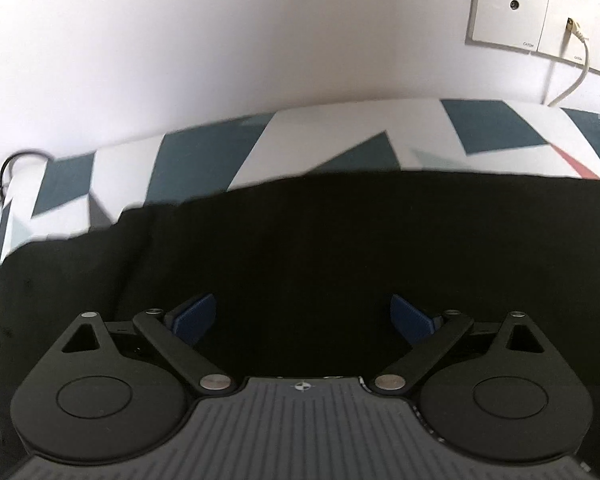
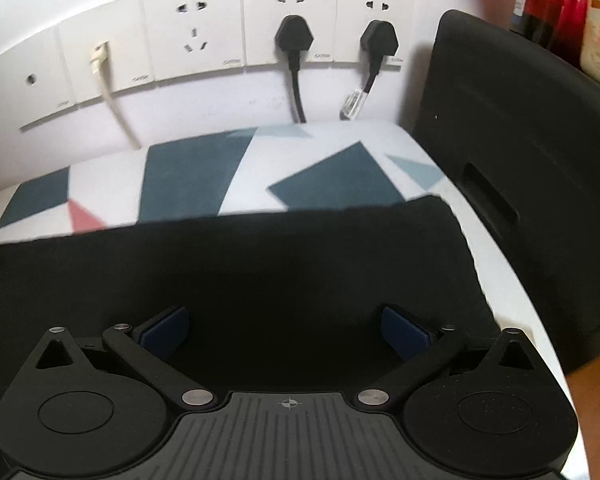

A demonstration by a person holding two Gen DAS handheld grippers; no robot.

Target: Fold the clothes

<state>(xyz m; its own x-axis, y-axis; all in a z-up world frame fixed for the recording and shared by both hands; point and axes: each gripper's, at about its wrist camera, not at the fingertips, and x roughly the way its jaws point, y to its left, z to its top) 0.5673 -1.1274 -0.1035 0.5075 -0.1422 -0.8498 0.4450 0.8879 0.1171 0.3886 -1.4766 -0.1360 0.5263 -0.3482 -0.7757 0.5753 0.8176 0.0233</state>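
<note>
A black garment [image 1: 320,240] lies flat on a cloth with a teal, white and red pattern [image 1: 204,160]. Its far edge runs straight across both views. My left gripper [image 1: 302,318] hangs over it, open, its blue pads [image 1: 194,316] wide apart with only the flat fabric below them. In the right wrist view the same black garment [image 2: 260,264] ends at a rounded far right corner. My right gripper [image 2: 286,330] is also open above it, blue pads [image 2: 404,330] spread and holding nothing.
A white wall with sockets [image 2: 196,36], two black plugs [image 2: 294,36] and a beige cable [image 2: 108,92] rises behind the patterned cloth [image 2: 332,184]. A black plastic crate [image 2: 520,152] stands at the right. Jars [image 2: 548,4] sit beyond it. Thin cables [image 1: 4,184] hang at the far left.
</note>
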